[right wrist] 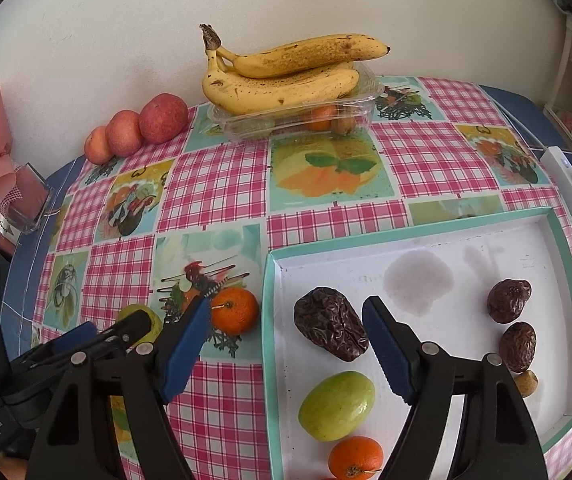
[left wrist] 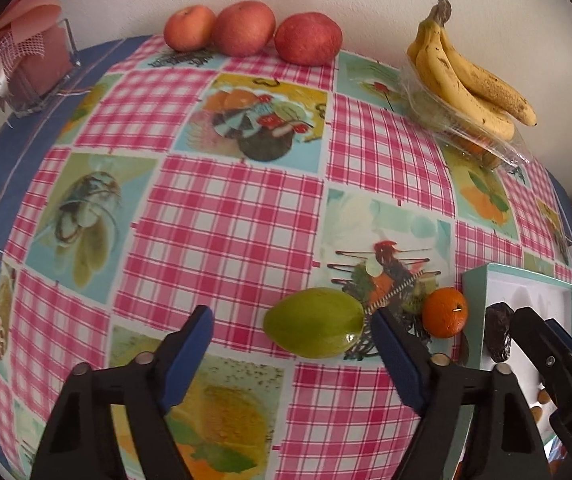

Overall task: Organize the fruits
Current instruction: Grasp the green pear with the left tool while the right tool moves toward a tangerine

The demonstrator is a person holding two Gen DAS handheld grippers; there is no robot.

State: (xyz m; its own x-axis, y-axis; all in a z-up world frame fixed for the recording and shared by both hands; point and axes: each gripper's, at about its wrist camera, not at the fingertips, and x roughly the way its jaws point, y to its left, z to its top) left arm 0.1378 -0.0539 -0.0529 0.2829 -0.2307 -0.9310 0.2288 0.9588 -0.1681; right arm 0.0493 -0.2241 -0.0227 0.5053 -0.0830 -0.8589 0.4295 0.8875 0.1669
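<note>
- Behind everything stands a plain white wall point(right wrist: 86, 20), and below it the counter point(left wrist: 226, 220) under a pink-checked oilcloth printed with fruit pictures.
- We hold our left gripper point(left wrist: 291, 356) with its jaws spread wide and nothing between them; the oval green fruit point(left wrist: 313, 322) lies loose on the cloth just ahead of the right jaw, toward the gap.
- Just beyond that jaw's tip sits a small round orange mandarin point(left wrist: 444, 312), close beside the tray's edge and outside it.
- Our right gripper point(right wrist: 286, 340) is likewise released and empty, hanging over the shallow white tray with a teal rim point(right wrist: 272, 320).
- Inside the tray we count a large wrinkled dark date point(right wrist: 329, 328) between the jaws, a second green oval fruit point(right wrist: 337, 406) and a second orange mandarin point(right wrist: 355, 458) nearer the camera, and two smaller dark dates point(right wrist: 509, 301) with a small tan nut-like piece point(right wrist: 527, 383) beyond the right jaw.
- Far ahead of both pairs of jaws, three red apples point(left wrist: 307, 38) line the wall, and spotted yellow bananas point(right wrist: 282, 76) rest on a clear plastic punnet point(right wrist: 297, 120) holding more fruit.
- We judge the sorting partly done: several pieces are in the tray, while the green fruit and mandarin on the cloth look next; whether apples and bananas belong there we cannot tell.
</note>
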